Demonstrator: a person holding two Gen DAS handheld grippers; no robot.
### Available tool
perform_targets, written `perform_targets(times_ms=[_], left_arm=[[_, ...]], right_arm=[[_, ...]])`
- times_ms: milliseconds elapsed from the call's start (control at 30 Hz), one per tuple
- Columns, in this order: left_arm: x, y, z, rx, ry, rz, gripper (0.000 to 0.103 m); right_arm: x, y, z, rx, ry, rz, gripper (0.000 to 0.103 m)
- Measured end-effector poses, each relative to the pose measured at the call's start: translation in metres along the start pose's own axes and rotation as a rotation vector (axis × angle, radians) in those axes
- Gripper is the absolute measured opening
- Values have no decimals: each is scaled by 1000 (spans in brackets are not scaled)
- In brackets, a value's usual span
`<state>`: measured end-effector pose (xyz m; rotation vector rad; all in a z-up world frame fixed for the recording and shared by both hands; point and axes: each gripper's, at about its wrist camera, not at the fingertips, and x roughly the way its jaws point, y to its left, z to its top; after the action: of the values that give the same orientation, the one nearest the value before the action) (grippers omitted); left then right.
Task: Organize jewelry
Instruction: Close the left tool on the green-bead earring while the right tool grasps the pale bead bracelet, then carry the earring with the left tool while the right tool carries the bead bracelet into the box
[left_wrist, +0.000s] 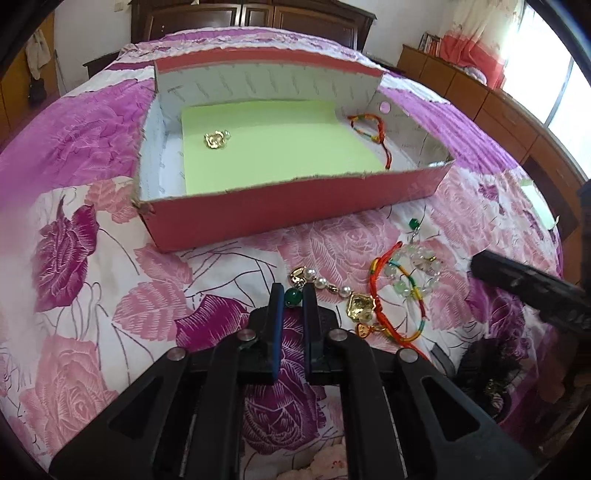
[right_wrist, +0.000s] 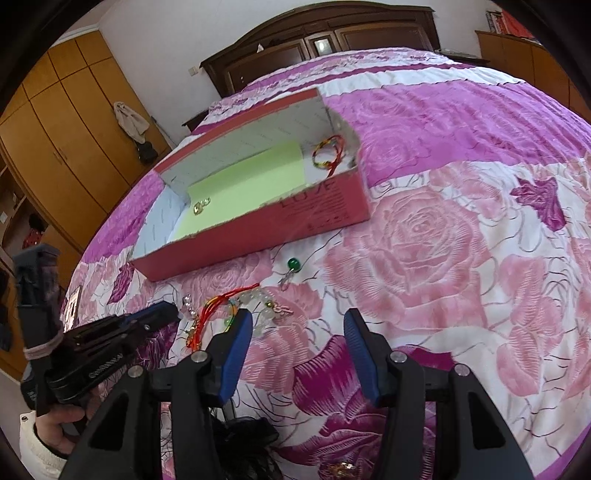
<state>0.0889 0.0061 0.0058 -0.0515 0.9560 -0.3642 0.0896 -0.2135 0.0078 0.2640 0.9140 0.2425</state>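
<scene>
Left fingers (left_wrist: 293, 291) pinch a green bead (left_wrist: 294, 295), right fingers (right_wrist: 297, 325) spread; red box (left_wrist: 295, 218) holds gold charm (left_wrist: 216, 139), braided cord (left_wrist: 373, 129)

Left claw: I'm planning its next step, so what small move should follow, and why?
Probably lift straight up: the left claw looks closed on the green bead of the pearl bracelet, which still lies on the bedspread, short of the red box.
</scene>
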Motion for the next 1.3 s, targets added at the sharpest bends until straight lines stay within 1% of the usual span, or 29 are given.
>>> perform_targets(times_ms=[100, 267, 400, 433, 500, 633, 767, 933, 1000, 1133, 1300], left_arm=[[-6, 3, 0, -9, -16, -3, 1], [-9, 4, 1, -22, -29, -5, 1], [-10, 3, 1, -20, -34, -3, 1], [-11, 3, 1, -19, -37, -2, 1], [-12, 3, 1, -20, -40, -1, 1], [-17, 2, 0, -23, -46, 4, 1], [-22, 1, 0, -22, -55, 10, 1], [-29, -1, 0, -21, -70, 16, 1], [-33, -2, 0, -22, -79, 16, 1], [-41, -5, 1, -20, -100, 14, 1], [-53, -12, 3, -5, -148, 27, 1]], right_arm=[[10, 5, 1, -9, 23, 9, 55], [25, 12, 2, -25, 54, 2, 47], [34, 13, 4, -28, 63, -7, 36], [35, 13, 4, -31, 63, -7, 29], [36, 14, 3, -43, 68, -7, 21], [33, 15, 1, -49, 60, 13, 15], [25, 14, -1, -47, 38, 3, 13], [7, 12, -1, -68, -17, -55, 13], [0, 11, -1, -74, -37, -64, 13], [-16, 10, -1, -73, -80, -62, 13], [-34, 12, -2, -79, -136, -58, 13]])
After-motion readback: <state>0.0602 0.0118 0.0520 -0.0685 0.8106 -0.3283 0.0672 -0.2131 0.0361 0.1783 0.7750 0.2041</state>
